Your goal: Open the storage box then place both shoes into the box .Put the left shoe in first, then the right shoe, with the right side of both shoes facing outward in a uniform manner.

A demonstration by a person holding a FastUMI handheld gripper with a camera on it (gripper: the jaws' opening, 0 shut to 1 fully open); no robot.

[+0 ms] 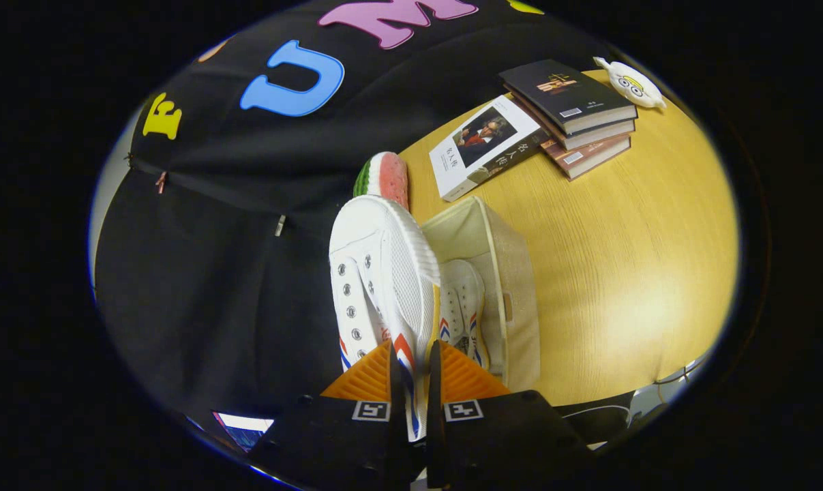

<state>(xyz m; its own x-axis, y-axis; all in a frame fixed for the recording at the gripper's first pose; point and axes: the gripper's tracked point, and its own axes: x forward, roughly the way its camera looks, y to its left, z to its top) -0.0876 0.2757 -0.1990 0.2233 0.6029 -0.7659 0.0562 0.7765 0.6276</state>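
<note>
Here the gripper [415, 372] is clamped on a white shoe [384, 273]: both orange ribbed fingers [367, 382] press the shoe's heel rim, which hides the narrow gap between them. The shoe hangs in the air, its toe pointing away from the fingers, with red and blue stripes showing near the heel. Just beside it, beyond the right finger, a second white shoe [462, 307] lies inside the open beige cloth box [517, 293]; the held shoe covers part of it and of the box's near wall. The box sits at the table's [622, 239] edge next to the black booth wall. Past the shoe's toe a watermelon-slice toy [384, 177] is half hidden. Farther along the table lie a white book [486, 146] and a stack of dark books [575, 116]; their cover writing is too small to read. A white toy [629, 83] rests at the far edge. The wide middle of the table is bare wood.
</note>
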